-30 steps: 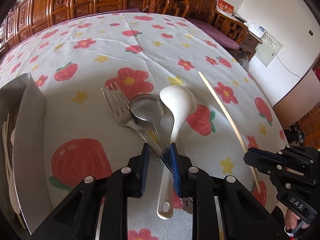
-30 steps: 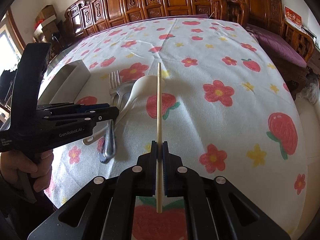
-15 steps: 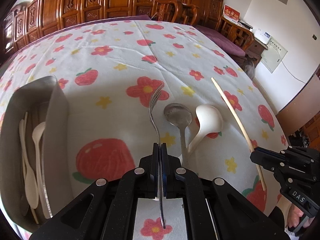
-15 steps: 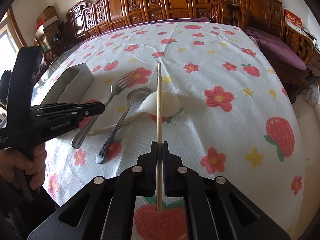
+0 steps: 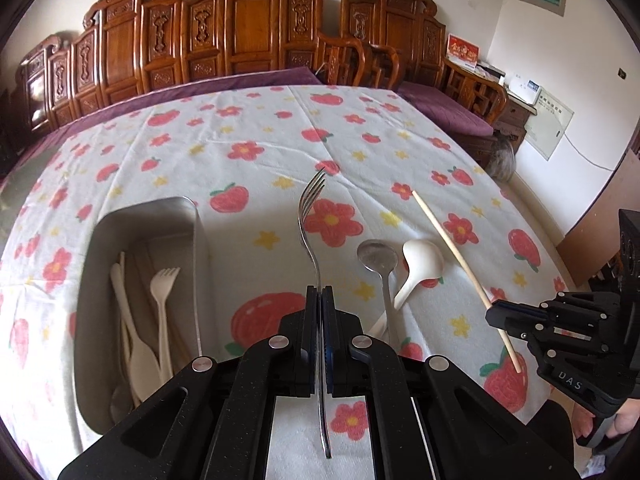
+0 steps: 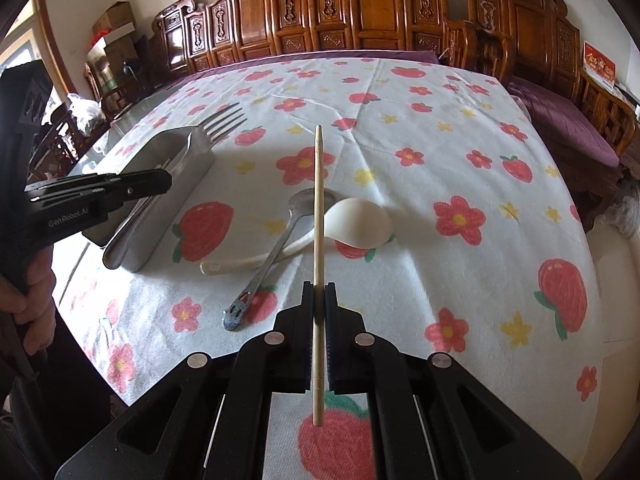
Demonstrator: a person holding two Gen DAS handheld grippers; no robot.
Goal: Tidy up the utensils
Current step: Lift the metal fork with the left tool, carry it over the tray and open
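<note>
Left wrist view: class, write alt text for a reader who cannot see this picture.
The left gripper holds a silver metal fork, tines forward, above a white tablecloth printed with red flowers and strawberries. Left of it stands a metal tray holding white plastic cutlery. To the right lie a metal spoon and a white ladle-shaped spoon; the right gripper holds a wooden chopstick.

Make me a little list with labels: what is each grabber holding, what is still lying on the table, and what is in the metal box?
left gripper: shut on the metal fork, lifted above the cloth
right gripper: shut on the wooden chopstick
on the tablecloth: metal spoon and white spoon, handles crossing
metal tray: white plastic fork and other pale utensils
</note>
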